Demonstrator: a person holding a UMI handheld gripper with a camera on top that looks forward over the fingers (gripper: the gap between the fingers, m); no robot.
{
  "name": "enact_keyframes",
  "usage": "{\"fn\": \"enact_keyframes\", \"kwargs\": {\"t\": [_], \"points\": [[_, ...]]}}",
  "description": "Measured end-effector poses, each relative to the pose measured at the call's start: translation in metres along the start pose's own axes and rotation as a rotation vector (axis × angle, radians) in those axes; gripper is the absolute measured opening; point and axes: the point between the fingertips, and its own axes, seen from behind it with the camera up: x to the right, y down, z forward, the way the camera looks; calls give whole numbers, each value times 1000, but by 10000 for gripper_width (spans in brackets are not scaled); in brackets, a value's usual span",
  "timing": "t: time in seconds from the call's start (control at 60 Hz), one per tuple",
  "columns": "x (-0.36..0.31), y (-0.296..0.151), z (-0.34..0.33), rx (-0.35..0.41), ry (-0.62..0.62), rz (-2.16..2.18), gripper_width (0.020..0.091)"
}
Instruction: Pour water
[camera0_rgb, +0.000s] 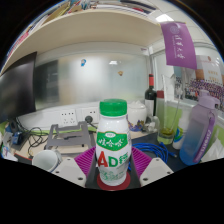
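Jaws appear clamped on the small capped bottle (113, 143) at 6 o'clock; light, slick plastic, best held mid-body.

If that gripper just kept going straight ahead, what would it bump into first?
The gripper already has the green-capped AD bottle between its fingers, so that comes first. Beyond it, probably the dark wine bottle, though depth is unclear.
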Motion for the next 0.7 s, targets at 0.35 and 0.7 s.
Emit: {"fn": "enact_keyframes", "kwargs": {"t": [0.35, 0.7], "points": [[-3, 28, -56, -164, -40, -59, 862], [3, -25, -163, -235, -77, -60, 859]]}}
